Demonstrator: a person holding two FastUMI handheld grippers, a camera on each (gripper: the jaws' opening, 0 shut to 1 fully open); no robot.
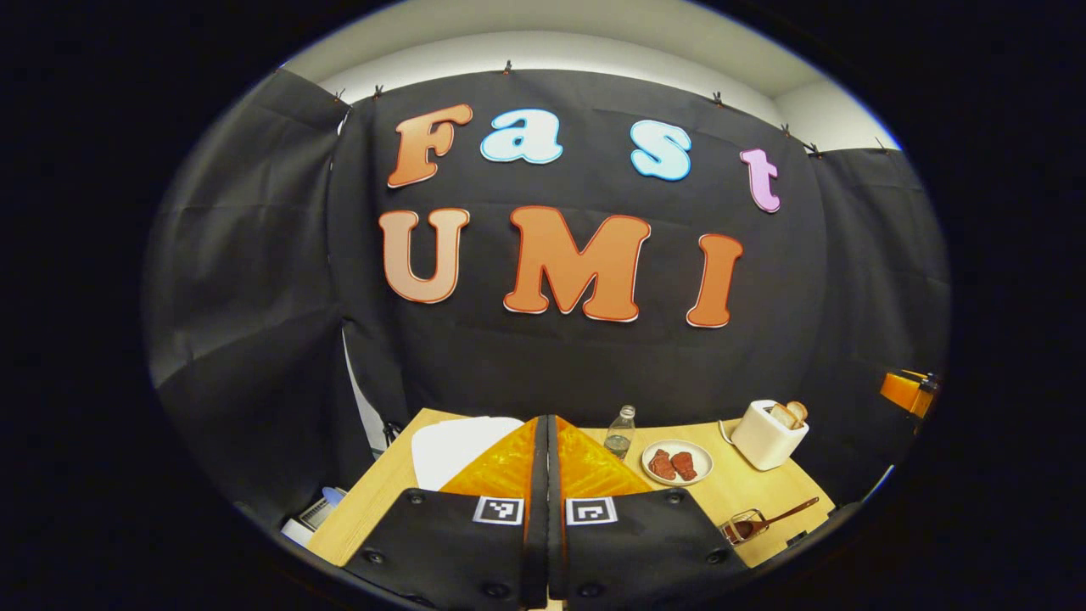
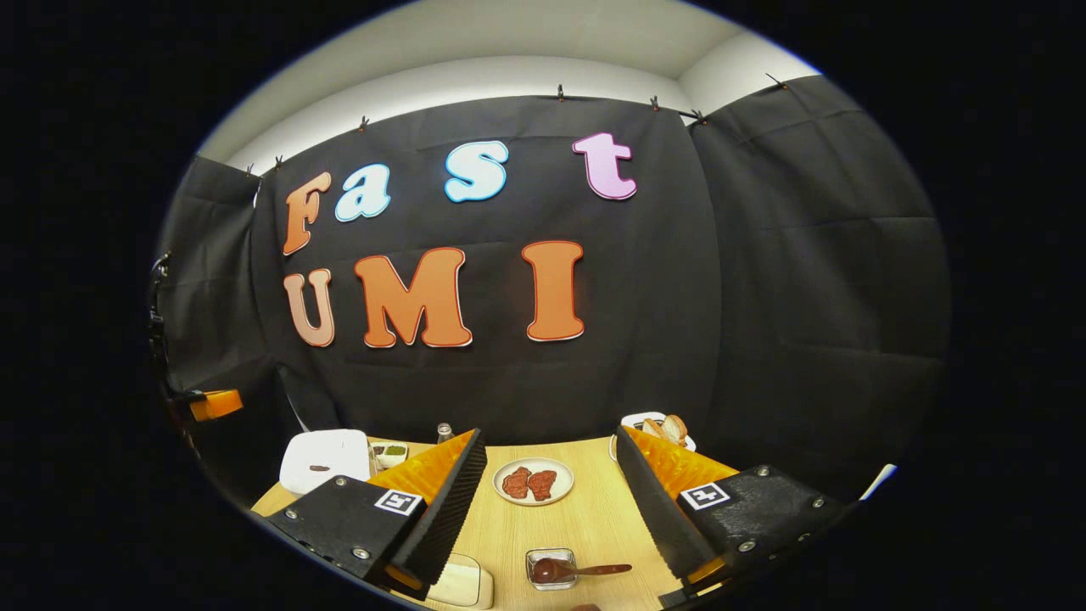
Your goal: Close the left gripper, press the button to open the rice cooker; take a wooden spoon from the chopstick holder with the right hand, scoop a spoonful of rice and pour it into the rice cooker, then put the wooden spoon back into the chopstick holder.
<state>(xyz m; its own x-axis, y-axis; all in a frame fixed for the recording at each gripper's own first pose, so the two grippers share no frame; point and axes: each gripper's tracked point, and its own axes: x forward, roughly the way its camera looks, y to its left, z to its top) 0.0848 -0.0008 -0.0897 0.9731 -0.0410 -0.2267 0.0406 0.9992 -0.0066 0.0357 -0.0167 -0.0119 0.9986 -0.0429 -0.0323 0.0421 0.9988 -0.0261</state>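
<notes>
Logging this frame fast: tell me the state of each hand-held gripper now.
Left hand-held gripper: closed, holding nothing.
Right hand-held gripper: open, holding nothing.

The left hand-held gripper [image 1: 547, 475] hides most of the white rice cooker [image 1: 458, 445] at the desk's [image 1: 747, 492] far left corner. In the right gripper view, a finger [image 2: 657, 492] covers part of the toaster [image 2: 653, 423], and the white box [image 2: 462, 584] at the near edge is cut off.
</notes>
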